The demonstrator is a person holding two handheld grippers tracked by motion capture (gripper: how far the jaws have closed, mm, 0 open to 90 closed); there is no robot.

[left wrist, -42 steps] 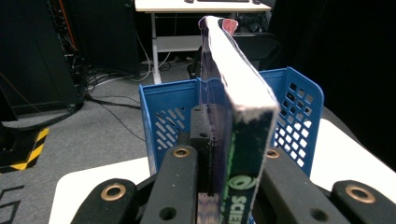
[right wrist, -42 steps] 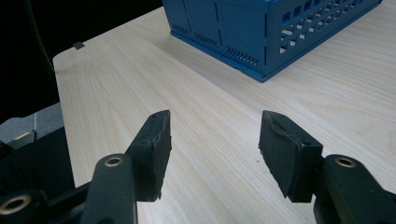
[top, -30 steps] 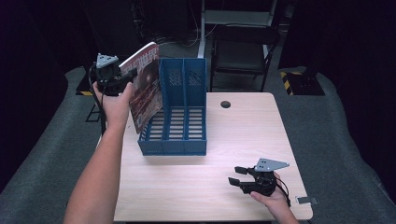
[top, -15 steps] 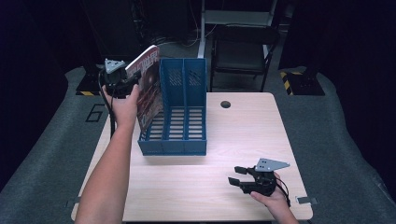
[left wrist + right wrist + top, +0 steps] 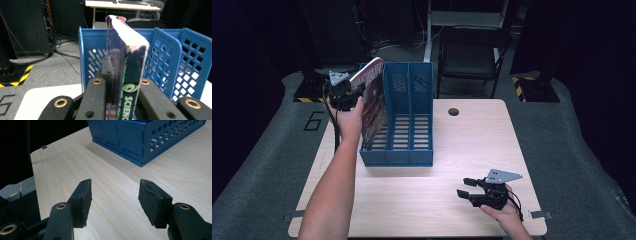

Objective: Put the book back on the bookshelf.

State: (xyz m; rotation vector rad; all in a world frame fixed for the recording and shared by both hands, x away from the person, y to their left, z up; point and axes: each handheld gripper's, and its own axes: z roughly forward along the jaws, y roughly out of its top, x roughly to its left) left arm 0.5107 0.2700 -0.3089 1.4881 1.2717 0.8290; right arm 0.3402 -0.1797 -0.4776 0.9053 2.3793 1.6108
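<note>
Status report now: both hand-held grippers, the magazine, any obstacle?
Left hand-held gripper shut on magazine, above blue file rack. Right hand-held gripper open, empty. No obstacle.

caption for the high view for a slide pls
Left gripper holds a magazine upright at the blue file rack; right gripper rests open on the table.

On the spine of the magazine [image 5: 130,82], white capitals run up a dark band and read "SCIENC", cut off at the bottom edge, with a green round emblem just above them. A large pale "6" is marked on the grey floor mat [image 5: 287,130] left of the table. The lettering on the magazine's cover is too blurred to read.
</note>
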